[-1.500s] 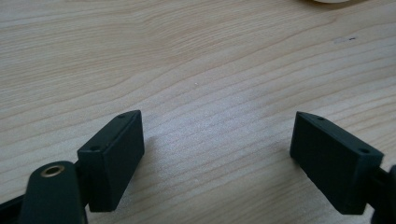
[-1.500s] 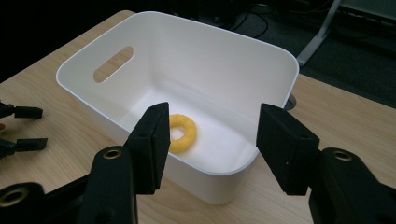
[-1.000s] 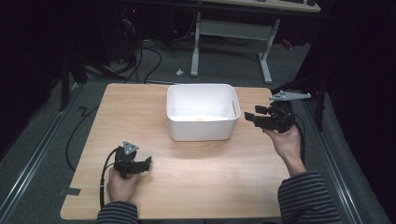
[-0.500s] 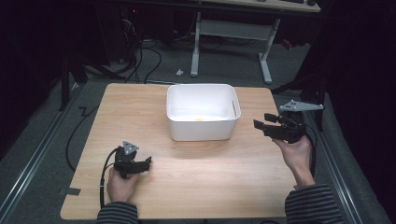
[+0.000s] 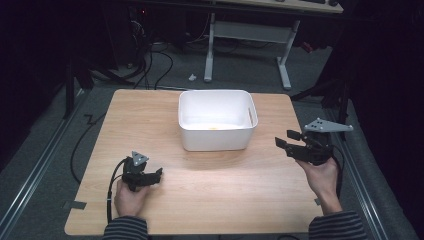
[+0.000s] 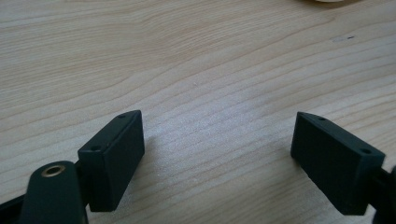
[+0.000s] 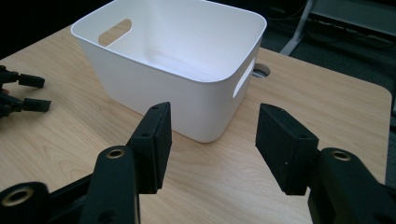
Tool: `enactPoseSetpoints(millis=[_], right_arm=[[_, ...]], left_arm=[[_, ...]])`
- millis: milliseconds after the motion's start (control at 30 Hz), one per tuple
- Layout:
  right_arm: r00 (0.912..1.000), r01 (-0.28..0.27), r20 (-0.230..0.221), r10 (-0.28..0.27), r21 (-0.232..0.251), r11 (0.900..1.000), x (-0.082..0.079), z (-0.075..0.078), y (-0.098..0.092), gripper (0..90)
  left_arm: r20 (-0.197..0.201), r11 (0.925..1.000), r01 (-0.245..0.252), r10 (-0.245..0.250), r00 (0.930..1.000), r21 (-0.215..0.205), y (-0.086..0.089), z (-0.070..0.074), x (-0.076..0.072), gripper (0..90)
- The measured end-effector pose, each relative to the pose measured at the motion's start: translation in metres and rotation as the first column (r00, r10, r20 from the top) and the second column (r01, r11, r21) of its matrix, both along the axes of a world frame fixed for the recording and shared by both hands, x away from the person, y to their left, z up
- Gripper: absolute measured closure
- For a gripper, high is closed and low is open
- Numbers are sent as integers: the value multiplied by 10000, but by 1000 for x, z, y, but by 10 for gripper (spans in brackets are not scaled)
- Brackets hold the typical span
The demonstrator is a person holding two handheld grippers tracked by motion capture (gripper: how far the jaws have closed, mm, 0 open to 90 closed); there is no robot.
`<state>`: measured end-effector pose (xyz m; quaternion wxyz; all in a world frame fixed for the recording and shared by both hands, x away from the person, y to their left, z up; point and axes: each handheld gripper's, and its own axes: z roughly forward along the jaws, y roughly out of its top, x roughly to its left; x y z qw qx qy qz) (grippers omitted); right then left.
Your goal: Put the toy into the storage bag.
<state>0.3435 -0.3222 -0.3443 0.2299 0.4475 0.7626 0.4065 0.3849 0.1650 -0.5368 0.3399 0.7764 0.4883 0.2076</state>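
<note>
— Jaws first: how do they stand?

— Both pairs are spread wide with nothing between them. The left gripper point(image 5: 150, 176) lies low on the table point(image 5: 220, 200), held in the person's left hand point(image 5: 129, 197); in the left gripper view point(image 6: 219, 163) only bare wood grain shows between and beyond its two black jaws. The right gripper point(image 5: 287, 140) is lifted off the wood at the table's right edge, carried in the right hand point(image 5: 322, 175), its grey three-cornered plate point(image 5: 327, 126) on top.

— And the bin?

— A white bin point(image 5: 217, 120) stands upright ahead of both pairs. In the right gripper view point(image 7: 210, 144) it sits just beyond the jaws, one corner pointing into the gap between them, apart from both pads. A slot handle point(image 7: 244, 77) is cut into the wall nearest the far jaw, and a second slot point(image 7: 115, 31) opens in the opposite wall.

— Anything inside it?

— From the high view a small yellowish speck point(image 5: 213, 127) lies on its floor; what it is cannot be told.

— What else lies past the jaws?

— Off to the side of the right gripper's near jaw, the other gripper's two tips point(image 7: 32, 93) show at the frame edge. A round hole point(image 7: 261, 71) in the tabletop sits behind the bin. Striped sleeves point(image 5: 125, 229) enter from below.
</note>
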Motion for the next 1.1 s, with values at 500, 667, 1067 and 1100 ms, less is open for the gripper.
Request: enactPoseSetpoints(millis=[500,667,1067,1100], right_arm=[[9974,674,-236,-678,-169,9976,-22,-43,-11,467],[9960,753,-477,-750,45,9972,-22,-65,-13,467],[9905,805,-1137,-777,201,9966,-15,-103,-8,467],[9902,782,-1176,-754,194,9968,-15,-105,-7,467]], left_arm=[[-19,10000,10,-10,10000,-26,0,0,0,179],[-18,10000,9,-9,10000,-29,0,0,0,179],[-20,10000,1,-1,10000,-49,0,0,0,182],[-19,10000,0,0,10000,-50,0,0,0,182]])
